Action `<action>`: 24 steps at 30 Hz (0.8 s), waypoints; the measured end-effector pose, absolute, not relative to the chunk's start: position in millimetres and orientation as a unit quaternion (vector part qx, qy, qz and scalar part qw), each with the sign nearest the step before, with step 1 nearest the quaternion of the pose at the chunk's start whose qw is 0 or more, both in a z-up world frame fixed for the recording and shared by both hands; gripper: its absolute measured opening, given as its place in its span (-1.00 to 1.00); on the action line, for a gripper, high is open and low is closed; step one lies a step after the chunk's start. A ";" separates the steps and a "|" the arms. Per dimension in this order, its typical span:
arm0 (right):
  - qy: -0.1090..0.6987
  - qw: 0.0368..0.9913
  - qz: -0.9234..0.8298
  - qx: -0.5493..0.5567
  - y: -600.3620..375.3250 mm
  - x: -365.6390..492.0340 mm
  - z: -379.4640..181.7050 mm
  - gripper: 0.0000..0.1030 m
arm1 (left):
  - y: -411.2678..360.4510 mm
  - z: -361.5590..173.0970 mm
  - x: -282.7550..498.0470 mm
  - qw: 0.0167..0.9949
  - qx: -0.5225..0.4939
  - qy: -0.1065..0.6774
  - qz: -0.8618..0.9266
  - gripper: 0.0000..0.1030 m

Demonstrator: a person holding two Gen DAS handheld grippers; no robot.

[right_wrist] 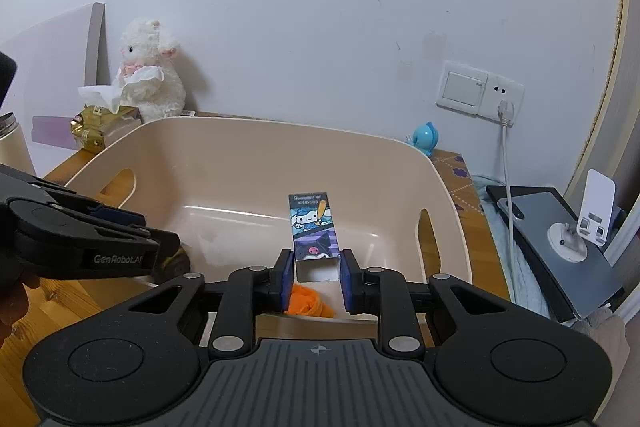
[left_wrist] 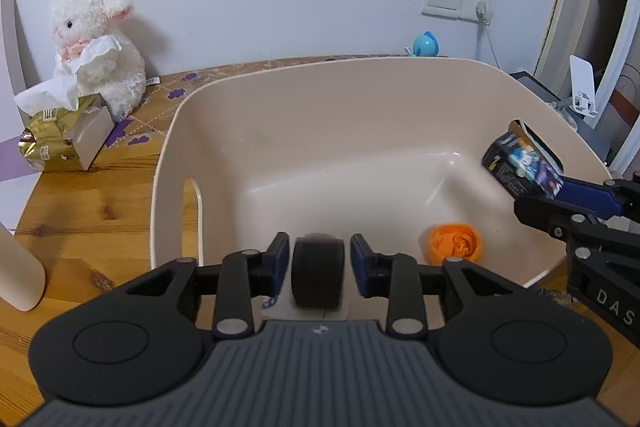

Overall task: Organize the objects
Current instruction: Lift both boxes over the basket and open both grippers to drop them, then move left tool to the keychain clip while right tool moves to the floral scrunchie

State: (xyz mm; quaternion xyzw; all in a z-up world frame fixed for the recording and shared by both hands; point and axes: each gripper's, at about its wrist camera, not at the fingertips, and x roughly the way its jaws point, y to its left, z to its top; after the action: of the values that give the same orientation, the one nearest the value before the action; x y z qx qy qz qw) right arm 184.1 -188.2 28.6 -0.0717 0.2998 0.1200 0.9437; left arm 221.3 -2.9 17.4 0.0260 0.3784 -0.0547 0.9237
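Observation:
My left gripper (left_wrist: pixel 320 259) is open over the near edge of the beige basin (left_wrist: pixel 192 131). A black roll (left_wrist: pixel 319 271) sits between its fingers, blurred, with a thin gap on each side. An orange crumpled object (left_wrist: pixel 454 243) lies on the basin floor at the right. My right gripper (right_wrist: pixel 316 267) is shut on a small cartoon-printed box (right_wrist: pixel 314 231), holding it upright above the basin (right_wrist: pixel 280 125) and the orange object (right_wrist: pixel 310 301). From the left wrist, the box (left_wrist: pixel 520 167) shows at the basin's right wall. The left gripper's fingers (right_wrist: pixel 120 217) show at the left.
A white plush lamb (left_wrist: pixel 96 39) and a gold tissue pack (left_wrist: pixel 60 139) stand at the back left of the wooden table (left_wrist: pixel 80 227). A beige bottle (left_wrist: pixel 16 267) is near left. A blue toy (right_wrist: pixel 426 137), a tablet (right_wrist: pixel 560 239) and a phone stand (right_wrist: pixel 592 215) are at the right.

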 end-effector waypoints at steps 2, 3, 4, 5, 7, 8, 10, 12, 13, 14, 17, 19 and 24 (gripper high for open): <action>0.294 0.946 0.120 -0.070 -189.5 179.8 30.9 -0.28 | -4.2 23.7 215.1 0.927 0.028 0.370 -0.062 0.07; 0.292 0.947 0.119 -0.069 -190.2 177.9 32.6 -0.19 | -5.1 27.3 212.2 0.928 0.031 0.367 -0.059 0.44; 0.288 0.948 0.119 -0.067 -191.5 174.7 34.4 -0.11 | -5.3 31.0 208.3 0.930 0.032 0.361 -0.053 0.71; 0.285 0.949 0.118 -0.066 -192.8 171.8 36.1 -0.08 | -4.7 35.3 202.4 0.935 0.032 0.349 -0.049 0.77; 0.279 0.951 0.117 -0.063 -195.9 165.1 40.4 0.03 | -2.8 41.9 194.2 0.939 0.033 0.338 -0.048 0.78; 0.276 0.952 0.116 -0.062 -197.5 161.3 42.1 0.05 | -1.7 45.3 190.6 0.939 0.033 0.338 -0.049 0.78; 0.274 0.953 0.115 -0.060 -200.9 153.5 44.3 0.09 | 1.7 50.5 184.2 0.940 0.026 0.336 -0.047 0.78; 0.273 0.953 0.115 -0.057 -205.0 145.0 44.6 0.11 | 5.4 55.5 175.1 0.942 0.018 0.332 -0.044 0.79; 0.274 0.953 0.114 -0.056 -207.0 140.1 44.1 0.13 | 6.5 57.5 171.3 0.943 0.017 0.330 -0.045 0.79; 0.274 0.953 0.114 -0.056 -208.6 135.3 43.3 0.14 | 7.3 59.3 165.9 0.944 0.020 0.327 -0.044 0.79; 0.279 0.951 0.118 -0.059 -212.0 121.3 40.3 0.22 | 10.2 60.6 152.3 0.946 0.031 0.319 -0.040 0.80; 0.284 0.950 0.118 -0.060 -214.0 111.7 36.9 0.26 | 12.2 58.5 143.3 0.947 0.035 0.318 -0.038 0.90; 0.302 0.945 0.114 -0.053 -218.5 95.6 24.5 0.32 | 21.7 40.9 126.3 0.941 0.040 0.333 -0.041 0.90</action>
State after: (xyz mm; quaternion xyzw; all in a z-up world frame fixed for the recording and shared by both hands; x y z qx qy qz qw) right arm 95.6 -218.5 24.5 -0.0535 0.3016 0.1137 0.9451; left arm 126.3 21.7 40.9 0.0401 0.3332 -0.0412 0.9411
